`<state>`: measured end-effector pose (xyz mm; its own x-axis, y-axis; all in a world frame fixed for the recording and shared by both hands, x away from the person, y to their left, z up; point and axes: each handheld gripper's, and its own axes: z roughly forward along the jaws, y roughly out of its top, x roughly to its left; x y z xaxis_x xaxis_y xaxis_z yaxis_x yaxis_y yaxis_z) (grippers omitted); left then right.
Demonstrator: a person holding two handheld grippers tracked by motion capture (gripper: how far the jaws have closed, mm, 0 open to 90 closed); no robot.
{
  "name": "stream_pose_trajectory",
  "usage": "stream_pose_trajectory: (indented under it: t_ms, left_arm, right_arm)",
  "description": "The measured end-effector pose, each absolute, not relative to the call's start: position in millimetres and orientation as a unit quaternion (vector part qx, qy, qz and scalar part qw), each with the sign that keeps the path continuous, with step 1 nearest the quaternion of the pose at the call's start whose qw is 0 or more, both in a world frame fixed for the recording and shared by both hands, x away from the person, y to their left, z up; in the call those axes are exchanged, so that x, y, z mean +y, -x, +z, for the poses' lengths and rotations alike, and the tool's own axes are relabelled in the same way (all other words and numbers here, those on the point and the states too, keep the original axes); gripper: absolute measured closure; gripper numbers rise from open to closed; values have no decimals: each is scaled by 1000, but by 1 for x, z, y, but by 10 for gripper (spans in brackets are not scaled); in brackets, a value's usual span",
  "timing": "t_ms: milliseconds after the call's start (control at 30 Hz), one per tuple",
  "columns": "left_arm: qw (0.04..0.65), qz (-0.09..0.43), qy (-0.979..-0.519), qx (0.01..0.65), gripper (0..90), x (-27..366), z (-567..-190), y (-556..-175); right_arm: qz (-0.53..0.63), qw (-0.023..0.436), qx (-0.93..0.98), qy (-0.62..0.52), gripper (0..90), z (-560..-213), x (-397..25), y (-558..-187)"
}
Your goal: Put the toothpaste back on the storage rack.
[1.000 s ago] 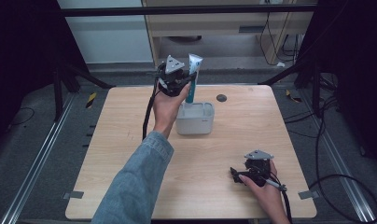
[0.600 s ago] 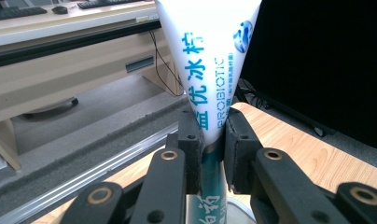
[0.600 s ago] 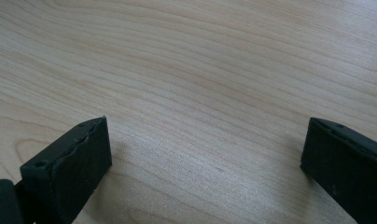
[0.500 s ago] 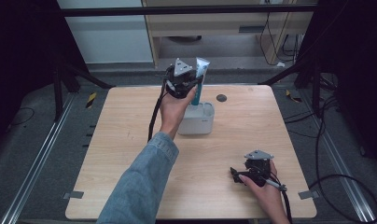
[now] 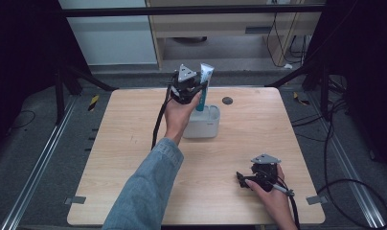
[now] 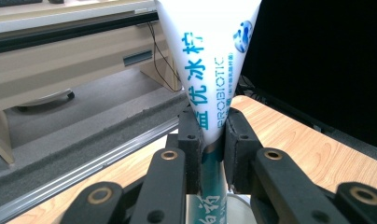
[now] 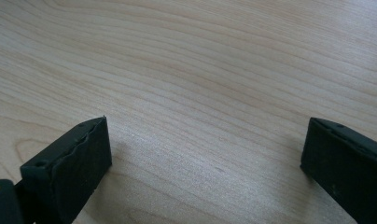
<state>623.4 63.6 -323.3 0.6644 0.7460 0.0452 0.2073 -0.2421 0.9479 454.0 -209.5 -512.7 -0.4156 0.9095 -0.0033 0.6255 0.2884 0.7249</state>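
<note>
We see the left claw [image 5: 197, 91] clamped on one toothpaste tube [image 6: 210, 88], upright, held over the white holder [image 5: 203, 125] at the far middle of the table [image 5: 124, 158]. In the left gripper view both black jaws pinch the tube low on its body (white above, teal below), its broad crimped end up. One small dark disc [image 5: 227, 100] lies just beyond the holder, to its right, apart from it. We count one tube, one holder, one disc. Near the table's near right corner, the right claw [image 5: 240, 178] rests low by the wood, jaws spread wide with bare table between them, well apart from the holder.
</note>
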Motion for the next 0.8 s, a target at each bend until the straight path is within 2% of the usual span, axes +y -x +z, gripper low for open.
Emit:
stream_pose_trajectory:
  t_ms: [800]
  left_arm:
    - [506, 245, -761, 323, 785, 66, -350, -626]
  right_arm:
    - [331, 215, 774, -496, 19, -513, -210, -454]
